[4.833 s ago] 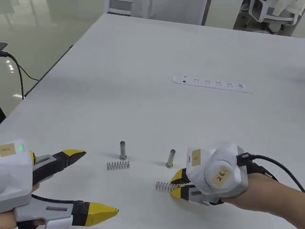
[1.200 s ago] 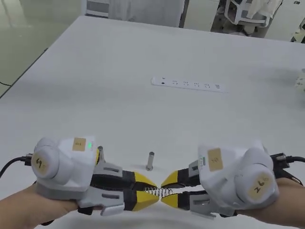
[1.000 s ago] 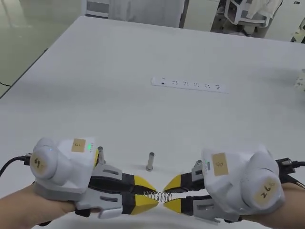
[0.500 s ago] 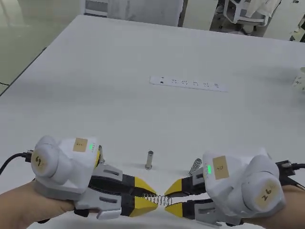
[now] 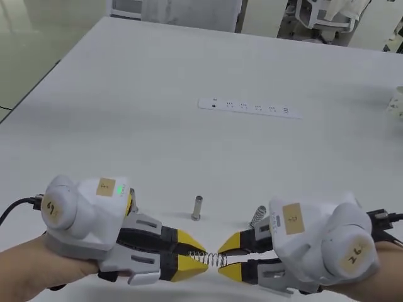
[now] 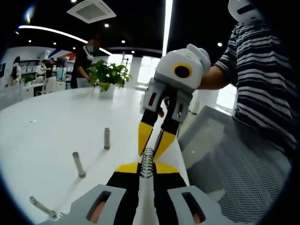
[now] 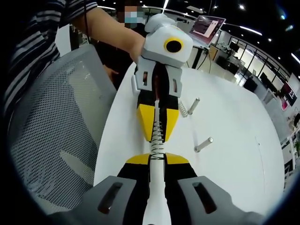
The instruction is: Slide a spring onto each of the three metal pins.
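Yellow, black and white over a white table [image 5: 189, 69]
Yellow tips, black jaws, white bodies on left gripper [image 5: 200, 257] and right gripper [image 5: 221, 259]; silver spring [image 5: 210, 257] and pin [image 5: 197, 207]; white power strip [image 5: 250, 108]; dark-and-white striped shirt [image 6: 255, 84]; grey mesh chair [image 7: 51, 122].

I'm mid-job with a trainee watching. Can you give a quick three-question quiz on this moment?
1. True or false: the left gripper alone holds the small coiled metal spring.
2. The silver metal pin beside the right gripper is: A bare; B wearing a spring; C lying flat.
3. Fill in: the bare silver pin stands ___ on the white table.
Key: 1 false, both grippers hold it; 2 B; 3 upright.
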`<state>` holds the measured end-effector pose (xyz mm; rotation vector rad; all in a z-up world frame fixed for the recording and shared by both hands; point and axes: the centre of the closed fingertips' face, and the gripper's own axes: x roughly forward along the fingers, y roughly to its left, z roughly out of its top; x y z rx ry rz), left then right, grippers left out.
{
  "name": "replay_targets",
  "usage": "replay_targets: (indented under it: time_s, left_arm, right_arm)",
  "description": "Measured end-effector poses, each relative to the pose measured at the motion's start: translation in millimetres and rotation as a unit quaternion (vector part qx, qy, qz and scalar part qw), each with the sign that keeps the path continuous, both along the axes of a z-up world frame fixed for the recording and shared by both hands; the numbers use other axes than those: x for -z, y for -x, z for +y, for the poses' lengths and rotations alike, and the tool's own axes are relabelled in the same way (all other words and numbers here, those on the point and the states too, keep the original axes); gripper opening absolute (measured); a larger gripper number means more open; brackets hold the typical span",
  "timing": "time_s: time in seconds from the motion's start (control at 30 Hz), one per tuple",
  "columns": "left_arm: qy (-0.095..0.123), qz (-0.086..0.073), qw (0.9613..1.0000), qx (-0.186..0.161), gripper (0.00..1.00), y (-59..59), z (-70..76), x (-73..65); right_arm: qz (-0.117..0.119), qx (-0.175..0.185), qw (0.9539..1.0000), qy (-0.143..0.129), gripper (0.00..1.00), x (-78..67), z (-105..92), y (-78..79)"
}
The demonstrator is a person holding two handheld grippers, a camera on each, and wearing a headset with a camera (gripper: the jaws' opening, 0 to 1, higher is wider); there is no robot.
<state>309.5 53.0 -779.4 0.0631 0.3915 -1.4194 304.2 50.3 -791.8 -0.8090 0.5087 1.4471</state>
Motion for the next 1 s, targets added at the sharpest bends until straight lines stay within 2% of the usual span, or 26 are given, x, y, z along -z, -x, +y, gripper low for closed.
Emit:
replay_targets:
  time_s: [0.2,0.47,0.63,0.77,0.87,1.0]
  left_arm:
    - [0.0,0.001,1.0,-0.002,0.03,-0.4,1.3,0.7]
    - [-0.011,0.0,0.9999,0.0,0.03,0.5,3.1,5.9]
    - [-0.016,-0.001,0.9999,0.003,0.03,1.7,2.7,8.8]
    - [-0.022,-0.008,0.9997,0.002,0.03,1.0,1.3,10.5]
    - [-0.029,-0.02,0.9994,-0.002,0.03,-1.8,-0.6,11.1]
    - [-0.028,-0.022,0.9993,-0.004,0.03,-2.5,-2.9,11.0]
  right_arm:
    - [-0.006,-0.003,1.0,-0.004,0.07,-4.3,0.4,-1.0]
    - [-0.008,-0.008,0.9998,-0.016,0.07,-13.8,3.7,-0.6]
    - [-0.001,-0.008,0.9994,-0.034,0.07,-22.5,7.3,1.1]
    - [0.002,-0.01,0.9991,-0.042,0.07,-26.1,11.1,1.8]
    - [0.01,-0.002,0.9979,-0.063,0.07,-34.0,18.4,0.3]
    - [0.011,0.002,0.9963,-0.085,0.07,-41.3,28.2,0.3]
